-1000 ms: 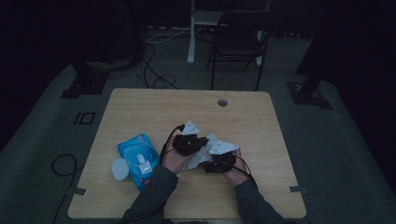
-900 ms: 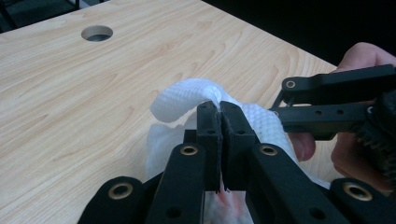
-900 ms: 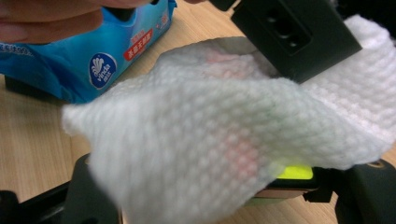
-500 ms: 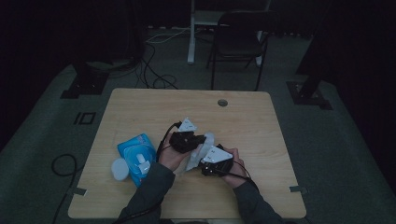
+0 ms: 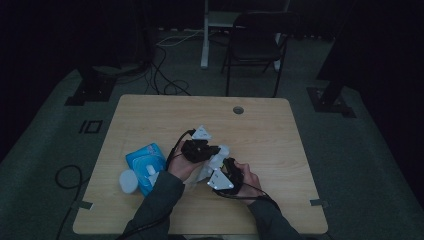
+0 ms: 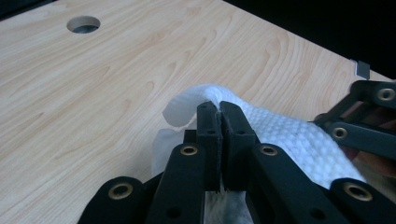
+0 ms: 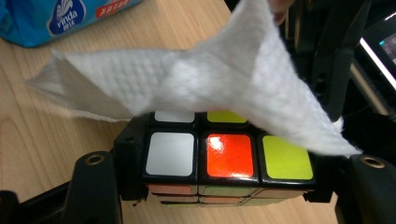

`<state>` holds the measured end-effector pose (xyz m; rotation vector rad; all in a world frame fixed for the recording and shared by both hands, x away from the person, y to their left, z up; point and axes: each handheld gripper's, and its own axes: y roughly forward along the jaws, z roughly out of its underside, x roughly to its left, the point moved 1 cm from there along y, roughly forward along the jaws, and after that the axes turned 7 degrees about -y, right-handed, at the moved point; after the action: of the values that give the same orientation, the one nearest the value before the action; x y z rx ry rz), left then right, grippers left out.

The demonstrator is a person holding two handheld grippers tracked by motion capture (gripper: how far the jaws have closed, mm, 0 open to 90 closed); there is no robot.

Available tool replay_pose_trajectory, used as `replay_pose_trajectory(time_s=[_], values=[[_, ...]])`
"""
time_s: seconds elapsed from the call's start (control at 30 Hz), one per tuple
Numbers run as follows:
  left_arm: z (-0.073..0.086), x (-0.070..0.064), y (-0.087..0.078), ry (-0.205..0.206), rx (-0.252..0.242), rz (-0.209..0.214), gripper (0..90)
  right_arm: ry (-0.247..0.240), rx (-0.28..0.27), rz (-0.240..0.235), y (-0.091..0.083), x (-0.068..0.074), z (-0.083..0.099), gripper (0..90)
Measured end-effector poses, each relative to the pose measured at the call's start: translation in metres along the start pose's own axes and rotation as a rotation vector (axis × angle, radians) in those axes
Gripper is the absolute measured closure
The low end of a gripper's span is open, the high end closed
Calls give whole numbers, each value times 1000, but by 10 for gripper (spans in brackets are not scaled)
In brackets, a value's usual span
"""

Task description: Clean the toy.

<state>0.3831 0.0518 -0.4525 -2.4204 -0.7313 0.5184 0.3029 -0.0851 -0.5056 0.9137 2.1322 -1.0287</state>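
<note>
A Rubik's cube (image 7: 224,154) with white, red and yellow-green tiles sits clamped between the jaws of my right gripper (image 7: 229,168). A white textured wipe (image 7: 210,79) drapes over the cube's top. My left gripper (image 6: 218,112) is shut on a fold of that wipe (image 6: 289,135) just above the wooden table (image 6: 93,107). In the high view the left gripper (image 5: 200,148) and right gripper (image 5: 226,175) are close together near the table's middle, with the wipe (image 5: 212,161) between them.
A blue pack of wipes (image 5: 145,161) lies to the left of my hands, with a round white lid (image 5: 128,180) beside it. The table has a cable hole (image 5: 238,109) at the back. A chair (image 5: 255,45) stands beyond the table.
My right gripper has shifted slightly left and toward the near edge and has turned. The left gripper has stayed almost in place, holding the wipe.
</note>
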Motion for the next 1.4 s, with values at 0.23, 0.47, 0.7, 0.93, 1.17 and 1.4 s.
replay_pose_trajectory(time_s=[0.23, 0.47, 0.7, 0.93, 1.17, 1.4], values=[[0, 4, 5, 5, 34, 7, 880, -51, 6, 27, 0, 5, -3, 339], [-4, 8, 14, 16, 79, -2, 880, -63, -3, 38, -1, 7, -4, 339], [-8, 8, 17, 25, 107, 13, 880, -66, -4, 43, -1, 6, -4, 339], [-10, 4, 15, 48, 122, 49, 880, -92, -1, 56, -1, 8, -4, 339], [-11, 11, 15, 34, 130, 75, 878, -148, 18, 92, 0, 12, -5, 339], [-15, 20, 15, 20, 159, 46, 880, -187, 30, 112, 0, 15, -6, 339]])
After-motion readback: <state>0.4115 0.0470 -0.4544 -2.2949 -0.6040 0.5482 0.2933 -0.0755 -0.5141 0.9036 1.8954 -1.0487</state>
